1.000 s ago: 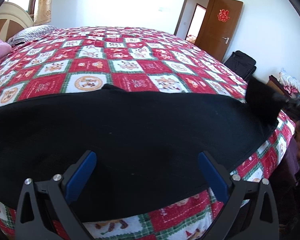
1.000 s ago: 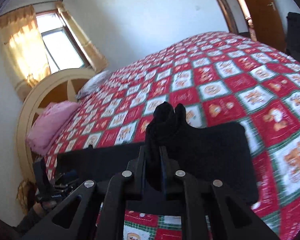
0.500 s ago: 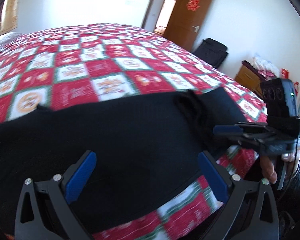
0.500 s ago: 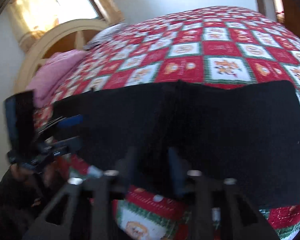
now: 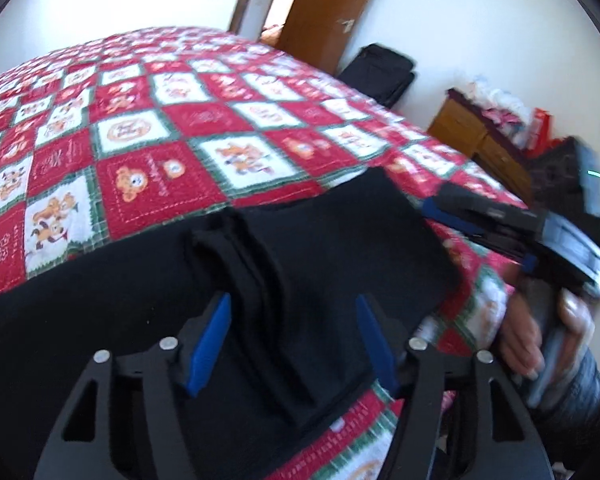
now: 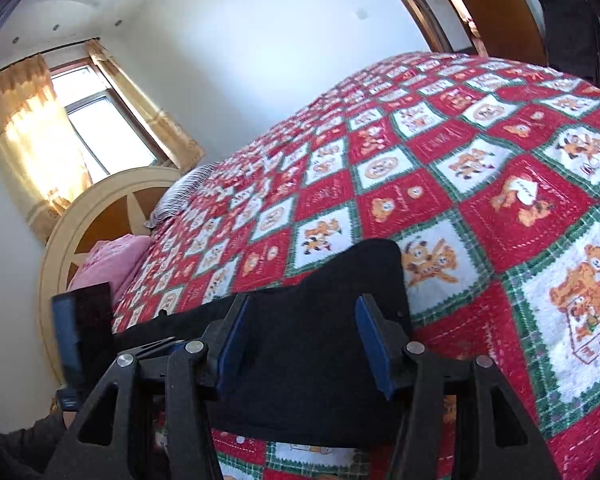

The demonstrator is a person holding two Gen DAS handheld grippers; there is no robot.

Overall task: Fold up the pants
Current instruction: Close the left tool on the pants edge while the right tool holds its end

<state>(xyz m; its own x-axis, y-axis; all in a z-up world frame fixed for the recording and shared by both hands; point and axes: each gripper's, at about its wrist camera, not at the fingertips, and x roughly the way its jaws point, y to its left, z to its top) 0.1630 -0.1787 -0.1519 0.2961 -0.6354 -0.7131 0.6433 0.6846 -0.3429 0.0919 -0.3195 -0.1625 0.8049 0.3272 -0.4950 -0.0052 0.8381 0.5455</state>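
The black pants (image 5: 332,248) lie flat along the near edge of the bed (image 5: 148,152), filling the lower half of the left wrist frame, with a bunched ridge of fabric running down the middle. The left gripper (image 5: 294,340) hovers low over that ridge, its jaws spread apart with the ridge between them, not pinched. At the right edge of the frame, the person's hand (image 5: 540,332) holds the right gripper (image 5: 452,210) pointing left toward the pants' corner. In the right wrist frame, the right gripper (image 6: 300,344) sits above the pants (image 6: 320,360) at lower centre, jaws apart and holding nothing.
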